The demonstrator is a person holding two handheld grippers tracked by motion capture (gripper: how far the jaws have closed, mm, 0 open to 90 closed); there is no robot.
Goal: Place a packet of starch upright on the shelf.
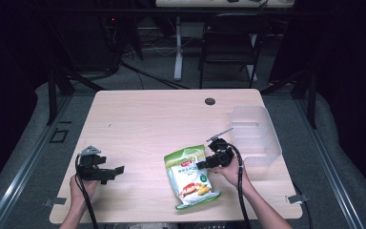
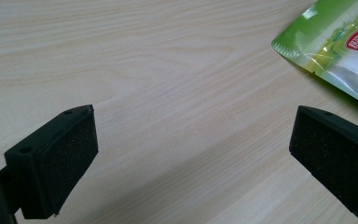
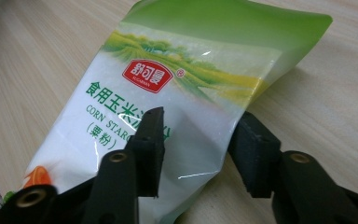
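Corn starch pouch (image 1: pixel 191 177) is seen lying flat on the tabletop (image 1: pixel 143 124), toward its near edge, with a clear plastic bin (image 1: pixel 257 136) at about two o'clock from it. The pouch's right edge is straddled by the right gripper (image 3: pixel 198 149): one pad is laid on the printed face and the other is set just past the edge, so the fingers (image 3: pixel 149 140) are judged half-closed and not yet clamped on it. A slip is likely if only slick film is caught; the soft pouch could sag or twist out. At about nine o'clock, well apart, the left gripper (image 1: pixel 108 172) is held with fingers (image 2: pixel 56 163) spread, nothing between them.
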